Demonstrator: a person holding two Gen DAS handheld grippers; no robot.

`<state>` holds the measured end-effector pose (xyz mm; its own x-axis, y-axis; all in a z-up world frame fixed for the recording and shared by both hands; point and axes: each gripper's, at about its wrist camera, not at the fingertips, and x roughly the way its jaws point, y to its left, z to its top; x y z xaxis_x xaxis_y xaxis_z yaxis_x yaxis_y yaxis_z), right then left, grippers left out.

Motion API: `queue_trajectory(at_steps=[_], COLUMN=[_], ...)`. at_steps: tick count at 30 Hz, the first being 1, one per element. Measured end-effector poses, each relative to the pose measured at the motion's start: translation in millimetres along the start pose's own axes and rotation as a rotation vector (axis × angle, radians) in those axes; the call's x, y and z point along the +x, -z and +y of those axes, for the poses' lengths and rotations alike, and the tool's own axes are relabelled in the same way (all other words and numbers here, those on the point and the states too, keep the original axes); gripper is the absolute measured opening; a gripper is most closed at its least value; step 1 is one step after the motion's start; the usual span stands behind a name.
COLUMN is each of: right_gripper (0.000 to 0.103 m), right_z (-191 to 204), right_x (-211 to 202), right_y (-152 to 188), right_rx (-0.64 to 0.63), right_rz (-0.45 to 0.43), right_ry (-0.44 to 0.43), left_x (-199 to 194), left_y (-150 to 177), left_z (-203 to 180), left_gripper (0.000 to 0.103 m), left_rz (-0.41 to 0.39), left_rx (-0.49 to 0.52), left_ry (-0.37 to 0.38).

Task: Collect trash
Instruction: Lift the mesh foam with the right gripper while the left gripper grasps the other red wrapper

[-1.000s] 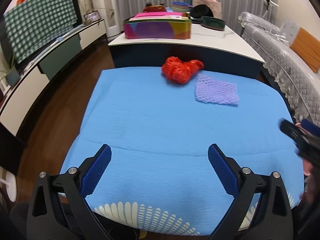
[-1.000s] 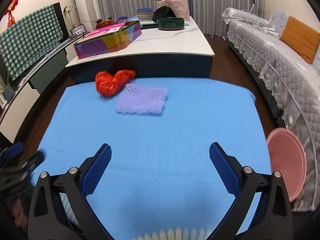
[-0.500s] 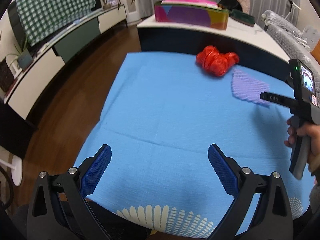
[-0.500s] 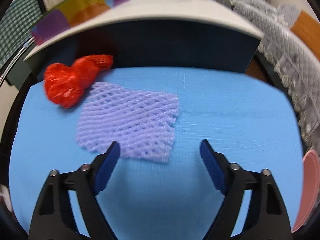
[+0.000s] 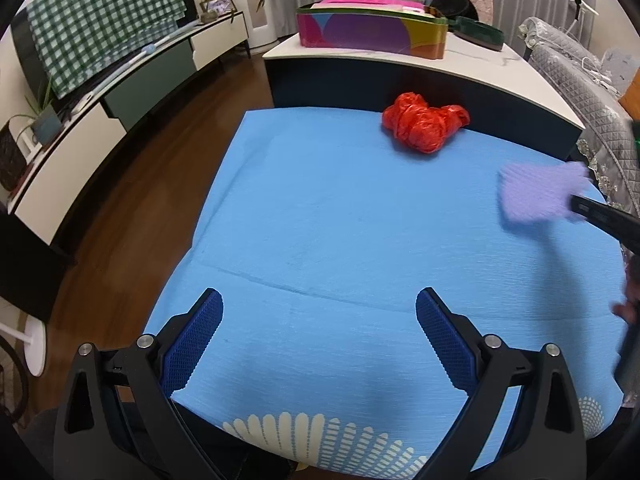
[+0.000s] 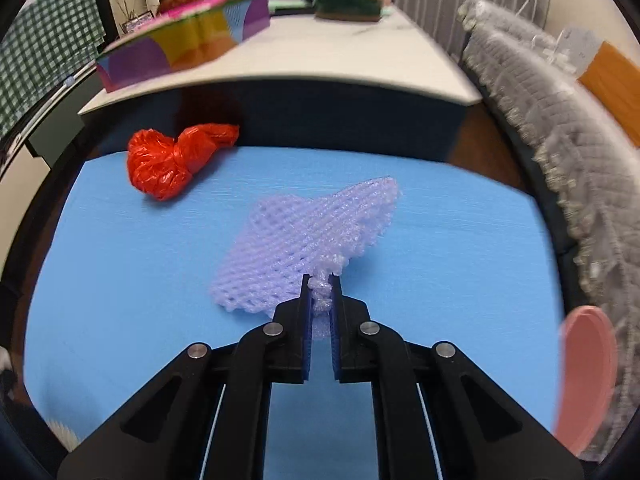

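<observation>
A purple foam net [image 6: 312, 232] lies on the blue cloth [image 6: 140, 280], its near corner pinched and lifted. My right gripper [image 6: 320, 284] is shut on that corner. The net also shows, blurred, in the left wrist view [image 5: 536, 192], with the right gripper's black finger [image 5: 604, 220] at its right edge. A crumpled red plastic bag [image 5: 424, 124] lies at the far side of the cloth and also shows in the right wrist view [image 6: 172, 160]. My left gripper [image 5: 320, 340] is open and empty over the near part of the cloth.
A pink bin [image 6: 584, 380] stands on the floor to the right of the cloth. A white table [image 5: 480, 60] with a colourful box [image 5: 372, 34] stands behind. A grey covered sofa [image 6: 560, 140] runs along the right. A TV cabinet [image 5: 100, 120] stands left.
My right gripper has closed on the near corner of the purple net and pulled it toward the right. The left gripper stays open with little shift.
</observation>
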<state>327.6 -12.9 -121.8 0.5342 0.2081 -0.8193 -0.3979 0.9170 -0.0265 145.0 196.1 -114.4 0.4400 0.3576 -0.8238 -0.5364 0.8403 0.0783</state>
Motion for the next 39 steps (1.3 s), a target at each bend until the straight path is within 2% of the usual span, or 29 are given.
queue_trajectory(at_steps=[6, 10, 13, 16, 19, 24, 29, 32, 38, 39], right_gripper=[0.008, 0.008, 0.008, 0.008, 0.008, 0.008, 0.008, 0.009, 0.009, 0.009], right_z=[-61.3, -108.7, -137.0, -163.0, -181.2, -191.7, -196.8, -202.1, -202.3, -201.3], right_x=[-89.1, -127.5, -141.9, -142.6, -138.0, -130.3, -115.3, -106.7, -91.6, -90.7], right_y=[51.1, 81.8, 105.6, 116.7, 118.9, 118.0, 119.9, 119.9, 114.0, 112.9], right_rx=[0.009, 0.057, 0.114, 0.188, 0.229, 0.26, 0.243, 0.248, 0.231, 0.228], right_rz=[-0.048, -0.074, -0.094, -0.093, -0.085, -0.075, -0.033, -0.003, 0.034, 0.034], right_ry=[0.112, 0.186, 0.242, 0.249, 0.249, 0.253, 0.292, 0.311, 0.318, 0.315], left_x=[-12.7, -21.5, -26.5, -23.6, -12.9, 41.5, 122.2, 162.6, 199.1, 202.0], left_y=[2.1, 0.3, -8.5, -36.4, -67.2, -122.1, -162.4, -175.1, -189.7, -190.4], left_z=[-15.8, -28.8, -33.5, -38.8, -51.9, -85.2, -93.6, -92.3, -84.6, -85.3], left_gripper=[0.094, 0.094, 0.094, 0.094, 0.094, 0.094, 0.094, 0.093, 0.093, 0.086], left_rz=[-0.038, -0.034, 0.008, 0.038, 0.017, -0.06, 0.02, 0.088, 0.121, 0.124], left_rx=[0.015, 0.041, 0.047, 0.045, 0.062, 0.124, 0.056, 0.03, -0.094, -0.098], left_ry=[0.012, 0.021, 0.08, 0.132, 0.162, 0.169, 0.21, 0.237, 0.279, 0.278])
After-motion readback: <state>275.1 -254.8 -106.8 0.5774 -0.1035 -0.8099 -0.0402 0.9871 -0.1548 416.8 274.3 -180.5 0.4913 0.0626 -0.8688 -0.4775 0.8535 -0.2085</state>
